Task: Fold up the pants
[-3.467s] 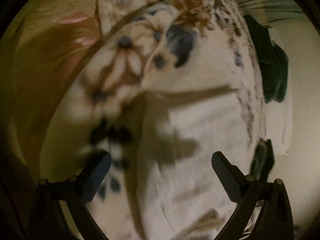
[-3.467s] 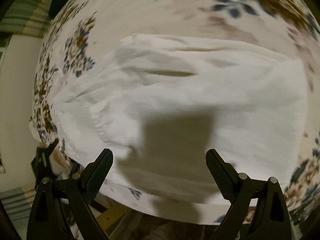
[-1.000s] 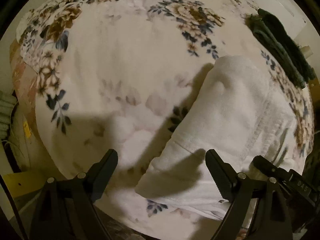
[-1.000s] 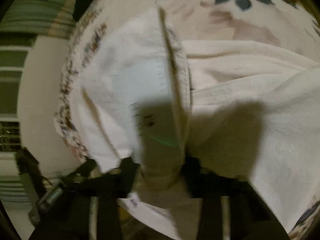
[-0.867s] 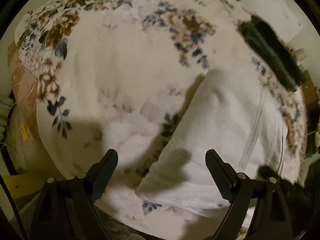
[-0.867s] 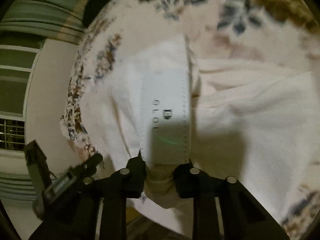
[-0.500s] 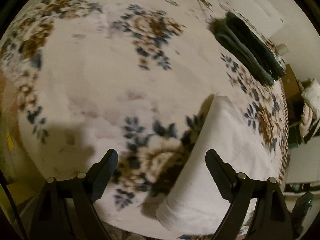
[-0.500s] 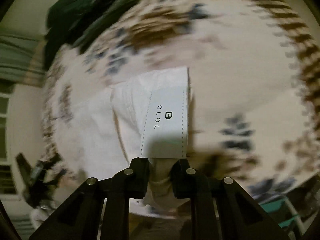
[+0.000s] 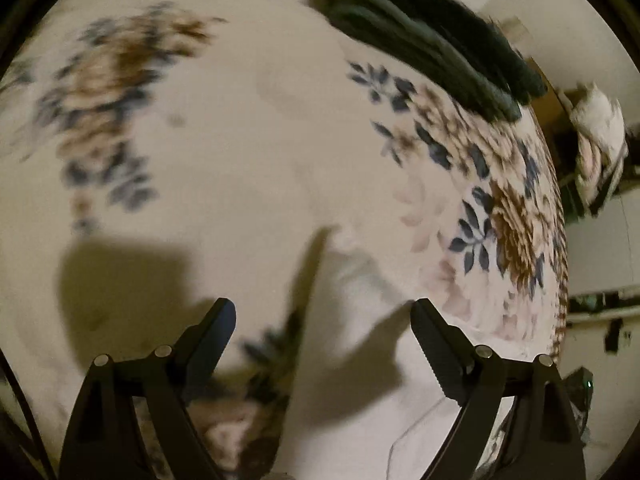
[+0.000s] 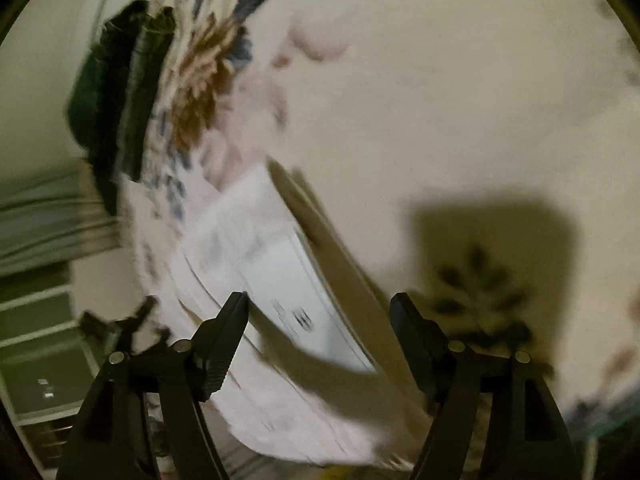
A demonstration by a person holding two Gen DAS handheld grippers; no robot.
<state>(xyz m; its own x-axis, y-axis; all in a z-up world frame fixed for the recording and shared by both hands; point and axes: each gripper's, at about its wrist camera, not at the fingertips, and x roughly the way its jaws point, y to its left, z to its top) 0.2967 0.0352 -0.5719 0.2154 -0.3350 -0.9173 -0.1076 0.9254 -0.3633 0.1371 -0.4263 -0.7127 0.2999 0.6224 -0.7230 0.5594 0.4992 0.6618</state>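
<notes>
The white pants point(image 9: 360, 392) lie folded on the floral bedspread point(image 9: 248, 152), near its front edge. My left gripper point(image 9: 324, 324) is open and empty just above their left end. In the right wrist view the pants point(image 10: 256, 280) show a white label with dark letters facing up. My right gripper point(image 10: 320, 320) is open, its fingers on either side of the label end, holding nothing. This view is blurred.
A stack of dark green folded clothes point(image 9: 432, 44) lies at the far edge of the bed, also in the right wrist view point(image 10: 116, 96). A pale wall point(image 9: 592, 256) and cluttered furniture point(image 9: 596, 148) are to the right of the bed.
My right gripper was shut on the label end of the pants and has opened, letting them drop onto the bed. My left gripper stayed open and swung right along the bed.
</notes>
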